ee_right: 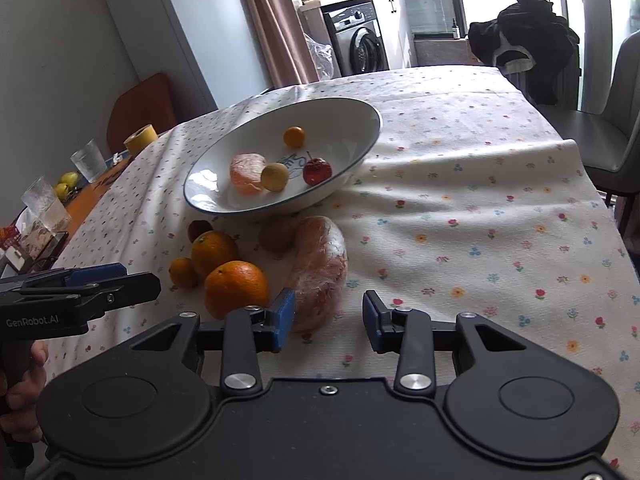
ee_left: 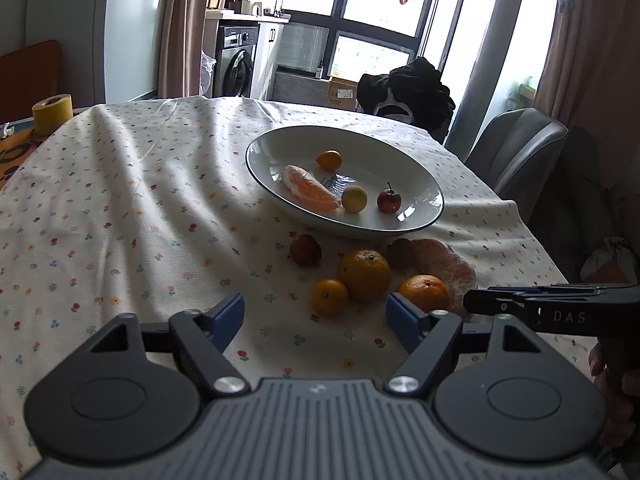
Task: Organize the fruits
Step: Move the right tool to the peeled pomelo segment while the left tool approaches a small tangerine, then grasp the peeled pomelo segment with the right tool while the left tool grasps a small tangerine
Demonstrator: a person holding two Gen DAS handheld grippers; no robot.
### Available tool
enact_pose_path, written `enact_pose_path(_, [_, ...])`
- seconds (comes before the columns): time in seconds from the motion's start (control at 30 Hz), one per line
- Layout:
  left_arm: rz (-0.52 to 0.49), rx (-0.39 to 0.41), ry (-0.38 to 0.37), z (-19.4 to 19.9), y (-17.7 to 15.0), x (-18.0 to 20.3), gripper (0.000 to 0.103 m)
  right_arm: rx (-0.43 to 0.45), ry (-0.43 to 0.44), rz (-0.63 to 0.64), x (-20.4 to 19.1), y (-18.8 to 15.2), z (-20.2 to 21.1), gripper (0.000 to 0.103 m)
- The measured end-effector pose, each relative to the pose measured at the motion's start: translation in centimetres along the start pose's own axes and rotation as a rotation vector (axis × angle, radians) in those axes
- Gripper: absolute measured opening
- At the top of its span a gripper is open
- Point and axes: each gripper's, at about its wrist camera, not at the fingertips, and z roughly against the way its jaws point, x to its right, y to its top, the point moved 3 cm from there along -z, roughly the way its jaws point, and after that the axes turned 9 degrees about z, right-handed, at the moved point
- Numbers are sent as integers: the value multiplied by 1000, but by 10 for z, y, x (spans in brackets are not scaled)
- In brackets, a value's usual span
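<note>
A white plate (ee_left: 416,168) (ee_right: 352,112) on the flowered cloth holds a wrapped grapefruit wedge (ee_left: 310,193) (ee_right: 246,172), a small orange fruit (ee_left: 329,159) (ee_right: 294,136), a yellow fruit (ee_left: 354,199) (ee_right: 274,176) and a small red apple (ee_left: 389,201) (ee_right: 317,171). In front of the plate lie two oranges (ee_left: 365,274) (ee_left: 423,292) (ee_right: 235,288) (ee_right: 213,251), a small orange (ee_left: 329,297) (ee_right: 183,273), a dark red fruit (ee_left: 305,249) (ee_right: 199,229), a brown kiwi (ee_left: 401,253) (ee_right: 277,234) and a large wrapped grapefruit piece (ee_left: 452,268) (ee_right: 320,272). My left gripper (ee_left: 316,316) is open, short of the oranges. My right gripper (ee_right: 329,318) is open, its left pad beside the wrapped piece.
A yellow tape roll (ee_left: 52,114) (ee_right: 140,140), glasses (ee_right: 89,160) and yellow fruit (ee_right: 68,179) sit on the wooden table to the left. A grey chair (ee_left: 516,148) (ee_right: 616,136) and a chair draped in black clothes (ee_left: 408,92) (ee_right: 524,40) stand at the far edge.
</note>
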Motion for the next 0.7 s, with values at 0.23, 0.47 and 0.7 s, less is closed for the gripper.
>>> enact_pose_path(0.23, [-13, -15, -4, -8, -3, 4, 59, 24, 13, 17, -3, 5, 2, 37])
enact_pose_path(0.47, [-17, -27, -5, -15, -2, 5, 50, 11, -6, 17, -7, 13, -14, 44])
enact_pose_path(0.7, [-19, -31, -5, -23, 1, 5, 46, 0, -24, 33, -10, 18, -25, 48])
